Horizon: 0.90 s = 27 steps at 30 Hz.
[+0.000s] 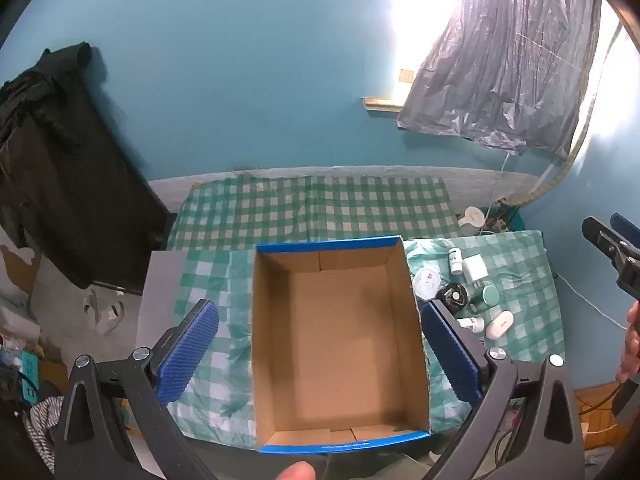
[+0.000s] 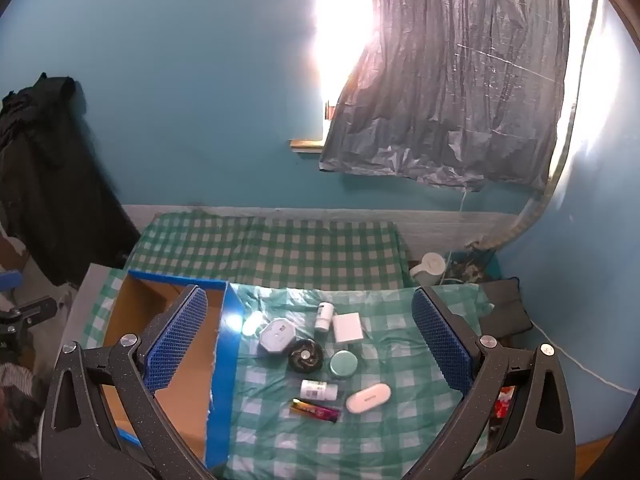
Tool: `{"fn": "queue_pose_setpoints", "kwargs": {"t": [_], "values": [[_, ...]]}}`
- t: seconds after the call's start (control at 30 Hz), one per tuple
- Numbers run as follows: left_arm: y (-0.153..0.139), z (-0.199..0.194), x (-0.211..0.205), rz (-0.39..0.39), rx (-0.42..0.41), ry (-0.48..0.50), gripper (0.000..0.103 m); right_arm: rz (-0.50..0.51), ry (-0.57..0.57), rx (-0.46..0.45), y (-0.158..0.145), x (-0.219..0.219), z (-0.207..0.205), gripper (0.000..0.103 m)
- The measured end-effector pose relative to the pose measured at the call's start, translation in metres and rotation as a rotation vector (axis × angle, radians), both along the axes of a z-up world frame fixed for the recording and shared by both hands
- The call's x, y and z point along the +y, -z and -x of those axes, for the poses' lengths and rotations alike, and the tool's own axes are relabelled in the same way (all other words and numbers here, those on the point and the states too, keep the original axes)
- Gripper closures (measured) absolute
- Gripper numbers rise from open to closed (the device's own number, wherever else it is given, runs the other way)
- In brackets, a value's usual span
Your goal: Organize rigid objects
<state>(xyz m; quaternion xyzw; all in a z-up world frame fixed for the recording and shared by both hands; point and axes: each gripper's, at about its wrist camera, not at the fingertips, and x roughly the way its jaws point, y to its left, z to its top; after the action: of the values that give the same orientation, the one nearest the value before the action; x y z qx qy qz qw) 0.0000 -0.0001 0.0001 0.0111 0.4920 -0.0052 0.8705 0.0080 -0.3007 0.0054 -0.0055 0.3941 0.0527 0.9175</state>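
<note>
On the checked green cloth [image 2: 280, 248] sits an open cardboard box [image 1: 336, 340] with blue edges, and nothing shows inside it. Everything else can be placed from that box. Just to its right, on the same cloth, lies a small huddle of hard things: a white bottle [image 2: 324, 316] standing farthest back, a white square block [image 2: 348, 328] beside it, a grey eight-sided case [image 2: 277, 335] nearest the box wall, a round black disc [image 2: 305, 355] touching that case, a round teal lid [image 2: 343, 363], a second white bottle [image 2: 319, 390] lying on its side, a white oval case [image 2: 368, 398], and closest to me a dark shiny stick [image 2: 316, 413] with pink on it; what that one is I cannot quite make out.

Over the box hangs the left gripper [image 1: 320, 360], angled down, its blue fingers [image 1: 188, 356] spread wide on either side of the box and holding nothing. Over the huddle to the right of the box hangs the right gripper [image 2: 308, 348], fingers [image 2: 442, 344] likewise wide apart and bare. Behind the box, a grey plastic sheet [image 2: 448, 80] hangs on the blue wall [image 2: 200, 100].
</note>
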Motion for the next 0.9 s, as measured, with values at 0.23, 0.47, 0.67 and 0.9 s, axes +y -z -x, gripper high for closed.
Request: {"fn": "queue_pose_setpoints", "kwargs": {"t": [0.23,0.47,0.67,0.9], "values": [[0.001,-0.001,0.001,0.024,0.007,-0.015,0.001,0.000,0.002,0.003,0.001,0.000,-0.002,0.002],[0.002,0.001,0.008,0.040,0.004,-0.017,0.001,0.003,-0.002,0.008,0.005,0.005,0.002,0.002],[0.003,0.006,0.009,0.026,-0.008,-0.015,0.001,-0.001,-0.009,0.021,0.006,0.003,0.002,0.002],[0.003,0.005,0.008,0.038,0.000,-0.018,0.001,-0.005,-0.011,0.033,0.006,0.002,0.001,0.002]]}}
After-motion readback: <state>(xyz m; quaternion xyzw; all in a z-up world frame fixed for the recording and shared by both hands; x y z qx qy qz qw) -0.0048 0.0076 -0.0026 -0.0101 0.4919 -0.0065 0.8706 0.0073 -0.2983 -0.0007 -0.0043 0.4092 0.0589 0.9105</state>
